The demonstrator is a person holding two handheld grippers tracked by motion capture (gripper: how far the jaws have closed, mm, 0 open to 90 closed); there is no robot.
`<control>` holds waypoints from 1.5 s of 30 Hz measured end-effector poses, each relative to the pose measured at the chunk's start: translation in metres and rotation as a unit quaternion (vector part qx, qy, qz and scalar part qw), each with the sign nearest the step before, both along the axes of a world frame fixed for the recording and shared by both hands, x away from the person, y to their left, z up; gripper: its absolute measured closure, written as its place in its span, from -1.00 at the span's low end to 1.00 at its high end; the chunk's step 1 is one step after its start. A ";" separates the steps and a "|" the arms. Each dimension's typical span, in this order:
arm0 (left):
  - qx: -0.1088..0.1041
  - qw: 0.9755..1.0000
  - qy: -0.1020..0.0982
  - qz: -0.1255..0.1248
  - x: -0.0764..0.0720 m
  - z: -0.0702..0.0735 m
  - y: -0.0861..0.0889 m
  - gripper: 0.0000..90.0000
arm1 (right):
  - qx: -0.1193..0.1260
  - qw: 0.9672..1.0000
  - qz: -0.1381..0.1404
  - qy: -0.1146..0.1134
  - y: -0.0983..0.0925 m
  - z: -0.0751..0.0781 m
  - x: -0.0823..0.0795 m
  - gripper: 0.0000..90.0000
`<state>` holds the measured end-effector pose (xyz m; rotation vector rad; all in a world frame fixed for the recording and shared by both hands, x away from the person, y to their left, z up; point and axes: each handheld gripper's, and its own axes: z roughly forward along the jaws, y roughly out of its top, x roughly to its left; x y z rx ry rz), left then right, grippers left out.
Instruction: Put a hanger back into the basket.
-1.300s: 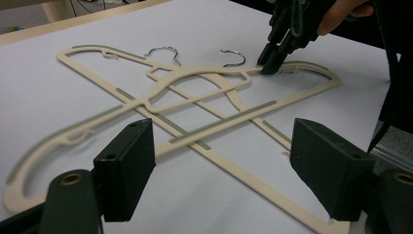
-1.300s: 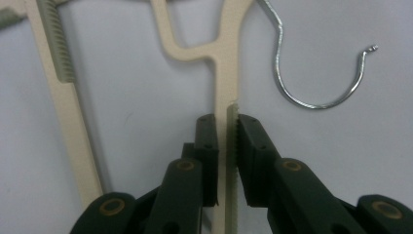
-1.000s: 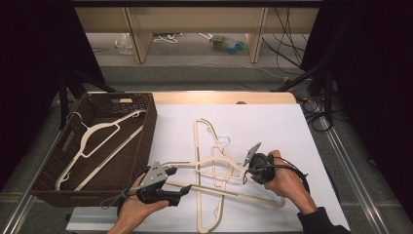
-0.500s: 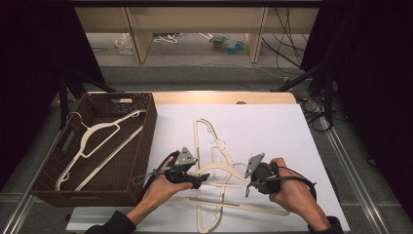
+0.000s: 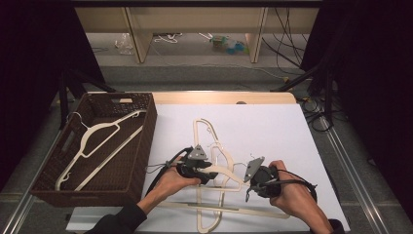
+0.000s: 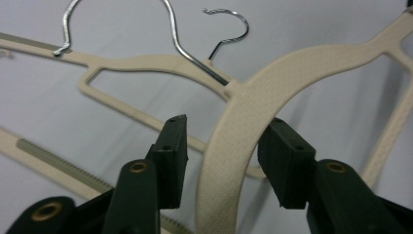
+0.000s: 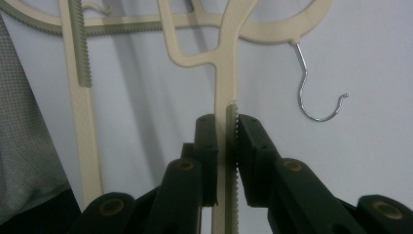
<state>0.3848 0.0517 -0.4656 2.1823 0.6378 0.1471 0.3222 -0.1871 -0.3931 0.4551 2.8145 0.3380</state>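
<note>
Desk (image 5: 292,126): covered by a white sheet, with a heap of cream plastic hangers (image 5: 214,195) lying crossed over one another near the front middle.
Left tongs (image 5: 207,174): held in the left hand (image 5: 173,181) at the heap's left side, pointing right; grey three-cornered plate on top.
Left tongs, own view (image 6: 226,151): jaws spread wide, one on each side of a curved cream hanger shoulder (image 6: 243,126); right jaw close against the plastic, left jaw apart from it with a clear gap. Not clamped.
Hooks ahead of left tongs: metal hook (image 6: 229,29) rising from the neck of that shoulder, a second wire hook (image 6: 65,29) farther left.
Right tongs (image 5: 254,181): held in the right hand (image 5: 287,190) at the heap's right side, pointing left.
Right tongs, own view (image 7: 227,146): jaws drawn narrow, pressed from both sides on a straight cream hanger bar (image 7: 226,87) with a toothed edge; bar running up from between the jaws toward a curved shoulder.
Beside right tongs: another ribbed bar (image 7: 80,58) to the left, a wire hook (image 7: 319,87) to the right on the sheet.
Basket (image 5: 146,146): dark woven, at the desk's left edge, well apart from both tongs.
Inside basket: one more cream hanger (image 5: 97,141) lying slantwise.
</note>
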 end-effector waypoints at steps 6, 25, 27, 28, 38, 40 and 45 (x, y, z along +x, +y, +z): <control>-0.001 0.999 0.005 -0.039 0.000 0.004 0.004 0.40 | 0.003 1.000 0.012 -0.002 0.000 0.000 -0.001 0.78; -0.072 0.987 0.066 -0.129 -0.031 0.038 0.018 0.77 | 0.041 0.999 0.030 0.020 -0.022 -0.001 -0.006 0.74; -0.069 0.987 0.068 -0.131 -0.035 0.040 0.018 0.81 | 0.044 0.998 0.031 0.023 -0.022 0.002 -0.006 0.68; -0.073 0.985 0.071 -0.140 -0.038 0.043 0.018 0.83 | 0.054 0.998 0.029 0.023 -0.024 0.003 -0.007 0.60; -0.077 0.989 0.060 -0.113 -0.046 0.050 0.022 0.90 | 0.136 0.990 -0.027 -0.017 -0.022 0.024 -0.012 0.02; -0.075 0.989 0.056 -0.112 -0.046 0.052 0.024 0.90 | 0.140 0.989 -0.035 -0.021 -0.022 0.026 -0.012 0.02; -0.077 0.991 0.072 -0.083 -0.045 0.057 0.033 0.90 | 0.153 0.986 -0.046 -0.039 -0.028 0.031 -0.014 0.02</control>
